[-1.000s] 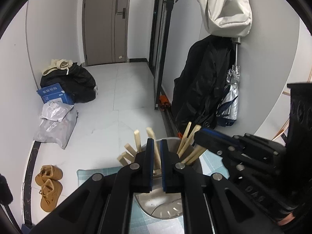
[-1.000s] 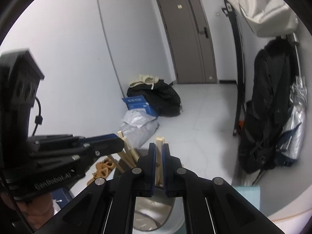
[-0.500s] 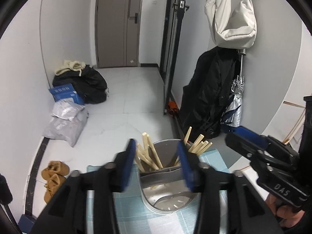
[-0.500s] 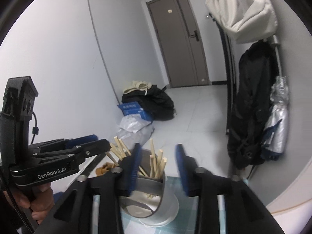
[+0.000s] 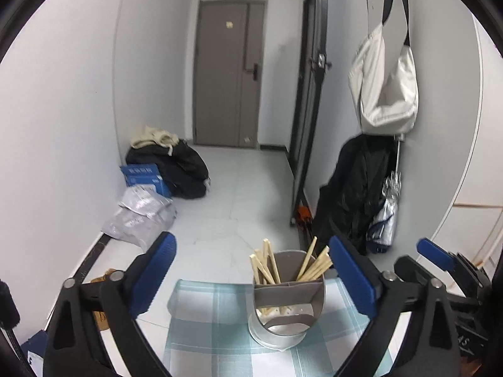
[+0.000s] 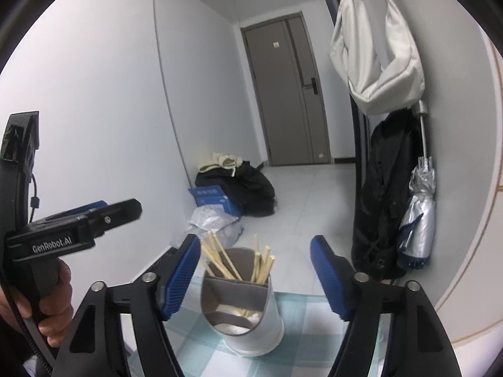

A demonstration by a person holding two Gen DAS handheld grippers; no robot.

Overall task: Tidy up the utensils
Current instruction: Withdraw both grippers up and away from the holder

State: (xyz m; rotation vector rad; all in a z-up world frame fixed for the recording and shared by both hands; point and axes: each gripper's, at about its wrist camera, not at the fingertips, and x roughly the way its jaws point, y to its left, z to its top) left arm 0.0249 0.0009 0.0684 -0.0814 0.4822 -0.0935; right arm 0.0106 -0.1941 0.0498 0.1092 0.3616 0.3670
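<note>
On checked cloth (image 5: 217, 330): chopstick holder (image 5: 287, 308); left gripper (image 5: 251, 279), right gripper (image 6: 254, 278) jaws wide, empty, flanking it.

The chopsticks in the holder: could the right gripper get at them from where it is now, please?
Probably yes. The right gripper is open, the chopsticks stand between its fingers above the holder rim, and nothing blocks them.

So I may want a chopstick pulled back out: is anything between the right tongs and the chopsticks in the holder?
Nothing visible. The right tongs are open, their blue pads either side of the utensil holder, and the chopsticks stand in its far compartments with open space in front. The left tongs sit off to the side.
</note>
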